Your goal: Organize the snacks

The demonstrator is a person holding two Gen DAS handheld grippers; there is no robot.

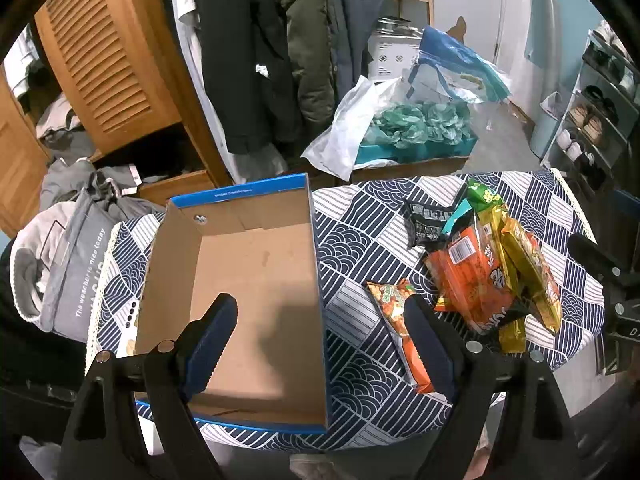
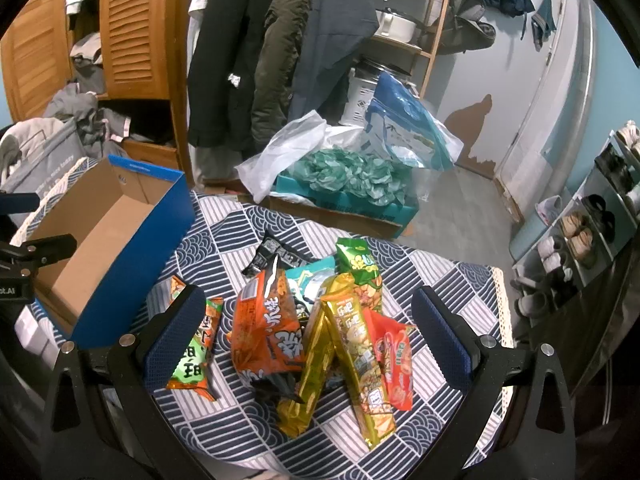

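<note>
An empty blue cardboard box [image 1: 256,280] stands open on the patterned tablecloth [image 1: 360,216]; it also shows at the left in the right wrist view [image 2: 132,256]. A pile of snack packets lies to its right: a big orange bag [image 2: 264,328], gold packets [image 2: 352,356], a red packet [image 2: 394,364], a green packet [image 2: 356,264] and a black one [image 2: 272,252]. A small orange-green packet [image 2: 196,356] lies apart, nearer the box. My left gripper [image 1: 320,344] is open above the box's right wall. My right gripper [image 2: 308,340] is open above the pile.
Behind the table stand a teal box of tissue paper [image 2: 352,184], plastic bags [image 2: 280,152], hanging coats [image 2: 256,48] and a wooden wardrobe [image 2: 132,28]. A grey laundry basket [image 1: 68,264] is at the left, a shoe rack [image 2: 580,240] at the right.
</note>
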